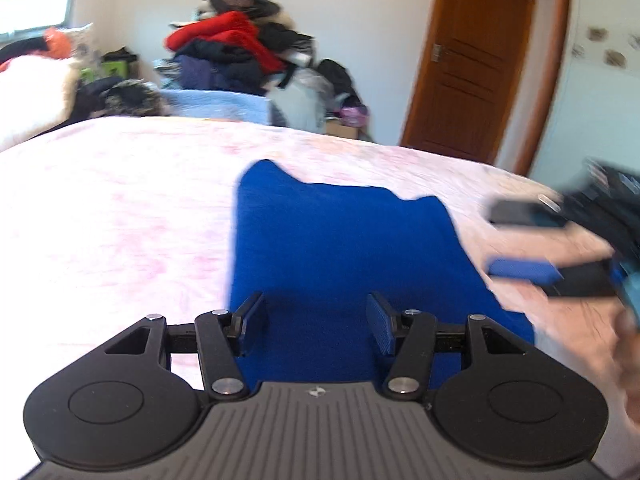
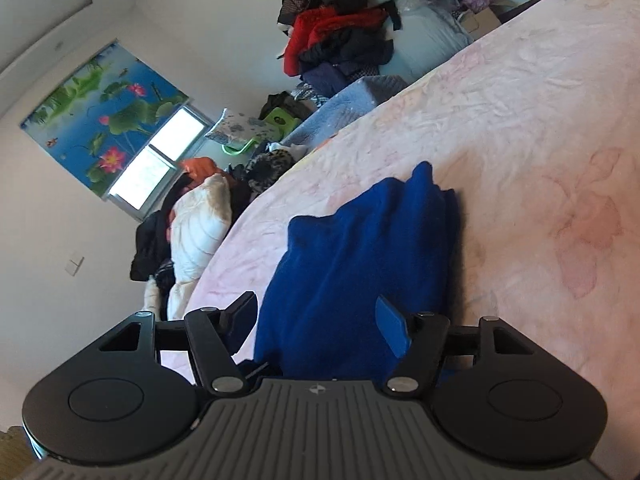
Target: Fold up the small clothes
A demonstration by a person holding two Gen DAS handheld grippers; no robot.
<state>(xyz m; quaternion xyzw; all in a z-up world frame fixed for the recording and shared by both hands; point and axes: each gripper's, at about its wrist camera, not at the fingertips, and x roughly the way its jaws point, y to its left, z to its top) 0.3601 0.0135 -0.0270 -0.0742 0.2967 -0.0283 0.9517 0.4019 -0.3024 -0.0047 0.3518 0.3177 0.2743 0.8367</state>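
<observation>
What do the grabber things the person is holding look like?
Both match. The left gripper and the right gripper each have a grey ribbed body with a tiny round logo, two big black round discs, black link arms with silver bolts, and flat blue ridged pads on the fingers. No cables or sleeves show.

Bright daylight, blur on one side

Daylight is pouring through the window (image 2: pixel 160 160), washing out the bed (image 1: pixel 100 220); the right gripper (image 1: pixel 524 240) is smearing with motion blur, and edges are bending fisheye-style.
</observation>
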